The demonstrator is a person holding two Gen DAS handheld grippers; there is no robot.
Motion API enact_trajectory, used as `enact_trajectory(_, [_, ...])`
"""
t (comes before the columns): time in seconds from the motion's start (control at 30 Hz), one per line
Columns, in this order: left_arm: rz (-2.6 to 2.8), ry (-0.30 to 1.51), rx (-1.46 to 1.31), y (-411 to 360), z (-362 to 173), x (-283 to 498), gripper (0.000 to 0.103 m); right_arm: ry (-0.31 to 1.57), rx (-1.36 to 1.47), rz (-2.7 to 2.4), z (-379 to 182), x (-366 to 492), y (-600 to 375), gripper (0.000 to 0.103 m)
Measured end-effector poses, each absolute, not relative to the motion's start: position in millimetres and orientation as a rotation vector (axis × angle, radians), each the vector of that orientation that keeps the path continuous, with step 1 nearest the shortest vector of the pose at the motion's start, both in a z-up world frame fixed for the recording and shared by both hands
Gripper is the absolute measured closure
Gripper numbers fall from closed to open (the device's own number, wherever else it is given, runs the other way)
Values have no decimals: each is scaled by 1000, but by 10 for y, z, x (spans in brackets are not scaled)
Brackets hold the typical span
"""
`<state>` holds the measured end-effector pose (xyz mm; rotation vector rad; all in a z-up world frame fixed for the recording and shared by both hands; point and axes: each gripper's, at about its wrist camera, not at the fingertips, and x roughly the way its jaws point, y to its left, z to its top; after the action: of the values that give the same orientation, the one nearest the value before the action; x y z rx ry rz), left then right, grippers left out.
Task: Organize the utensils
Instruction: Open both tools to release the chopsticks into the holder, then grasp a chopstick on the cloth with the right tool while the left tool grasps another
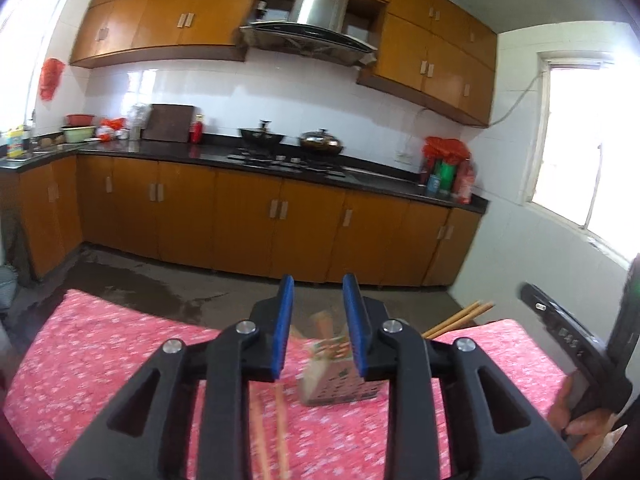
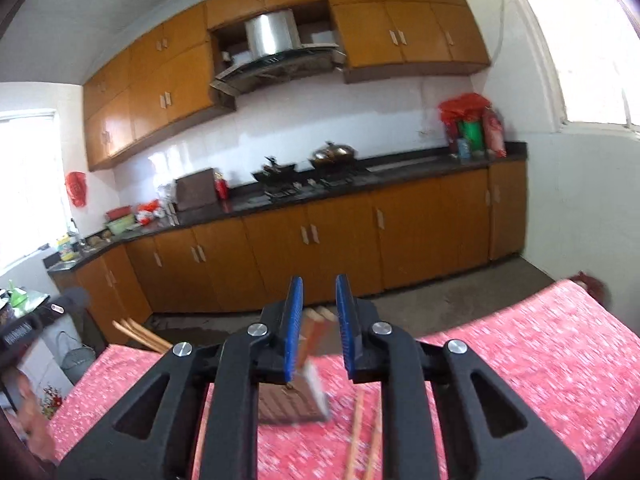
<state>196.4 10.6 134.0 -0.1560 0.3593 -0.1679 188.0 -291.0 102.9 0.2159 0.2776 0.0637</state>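
Observation:
A perforated metal utensil holder stands on the pink flowered tablecloth, with chopsticks standing in it. It also shows in the right wrist view. A loose pair of chopsticks lies on the cloth below my left gripper; it also shows in the right wrist view. My left gripper is open and empty above the holder. My right gripper is open and empty above the holder too. The right gripper's body shows at the right edge of the left wrist view.
The tablecloth covers a table whose far edge meets a grey, partly wet floor. Wooden chair-back rails stick up behind the table. A kitchen counter with a stove, pots and orange cabinets runs along the far wall.

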Motion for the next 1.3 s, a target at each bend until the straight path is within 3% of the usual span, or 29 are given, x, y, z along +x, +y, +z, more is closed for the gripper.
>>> enact_trajectory(0.33, [-6, 645, -143, 762, 290, 1921, 74, 766, 303, 66, -431, 2020, -3194, 85])
enact_trajectory(0.5, [-34, 774, -150, 737, -226, 1906, 74, 876, 272, 118, -868, 1976, -2962, 85])
enact_trajectory(0.63, [-81, 834, -176, 625, -481, 1895, 74, 911, 215, 118, -983, 1983, -2818, 86])
enact_trajectory(0.67, [-90, 843, -177, 585, -514, 1885, 74, 910, 196, 108, -1001, 1974, -2800, 92])
enact_trajectory(0.73, [-107, 861, -175, 509, -577, 1896, 75, 901, 169, 77, -1007, 1987, -2810, 95])
enact_trajectory(1.3, [-127, 921, -9, 103, -960, 1890, 93, 870, 151, 2, -1034, 1847, -3014, 95])
